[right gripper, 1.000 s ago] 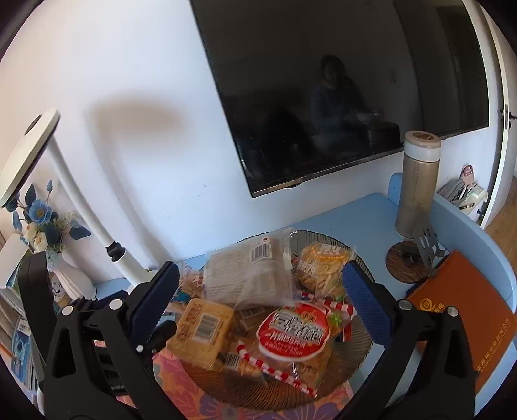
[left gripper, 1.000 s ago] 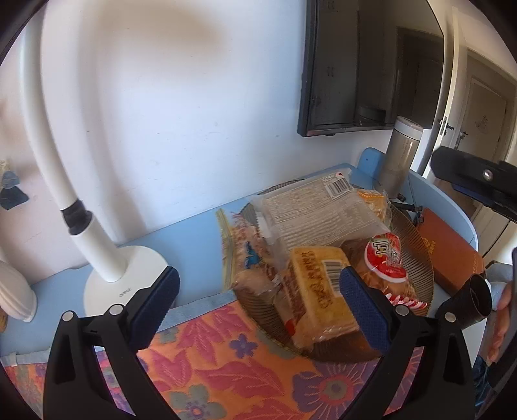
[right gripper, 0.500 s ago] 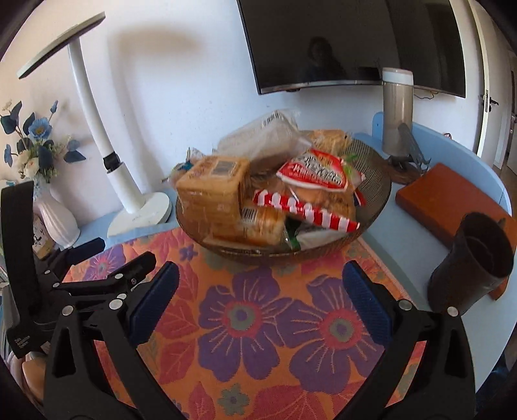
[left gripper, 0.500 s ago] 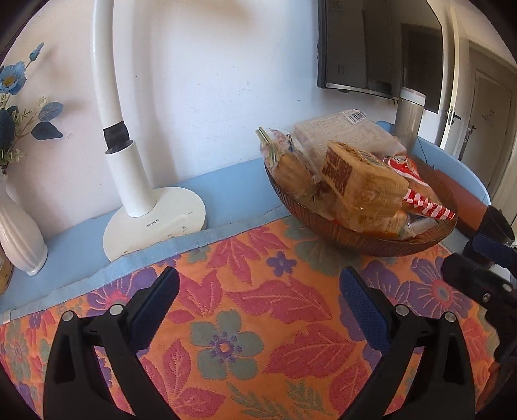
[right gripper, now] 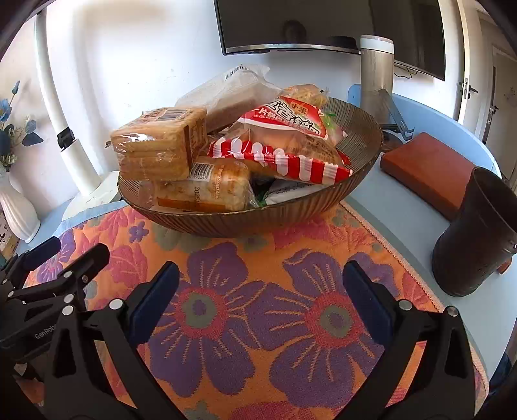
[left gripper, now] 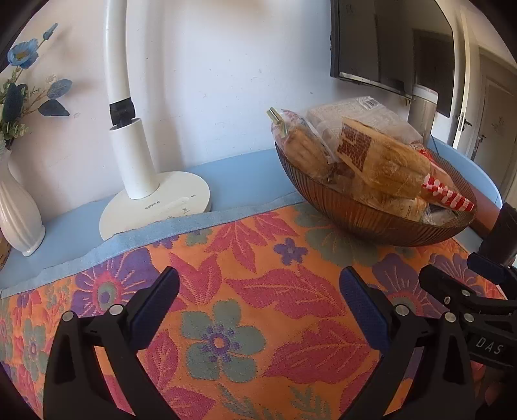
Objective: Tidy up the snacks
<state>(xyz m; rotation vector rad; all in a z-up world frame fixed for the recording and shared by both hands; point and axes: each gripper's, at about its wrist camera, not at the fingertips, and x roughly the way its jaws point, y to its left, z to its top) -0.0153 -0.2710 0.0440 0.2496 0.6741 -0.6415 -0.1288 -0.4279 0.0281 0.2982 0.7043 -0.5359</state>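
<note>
A brown ribbed bowl point(right gripper: 278, 216) point(left gripper: 355, 213) heaped with several wrapped snacks stands on the floral mat. On top lie a yellow biscuit pack point(right gripper: 161, 145) point(left gripper: 381, 158), a red-and-white striped packet point(right gripper: 284, 158) point(left gripper: 449, 194) and a clear pale pack point(right gripper: 232, 90). My left gripper point(left gripper: 258, 300) hovers open and empty low over the mat, left of and nearer than the bowl. My right gripper point(right gripper: 260, 297) is open and empty too, low over the mat just in front of the bowl. Each gripper shows at the edge of the other's view.
A white lamp point(left gripper: 155, 200) and white vase point(left gripper: 19, 213) stand by the wall at left. Right of the bowl are a dark cup point(right gripper: 475, 239), an orange-brown book point(right gripper: 429, 168) and a tall steel flask point(right gripper: 376, 74). A TV point(right gripper: 290, 26) hangs above.
Both grippers have dropped from above the bowl to low over the mat, pulling back toward me. Both stay open and empty. The bowl and snacks have not moved.
</note>
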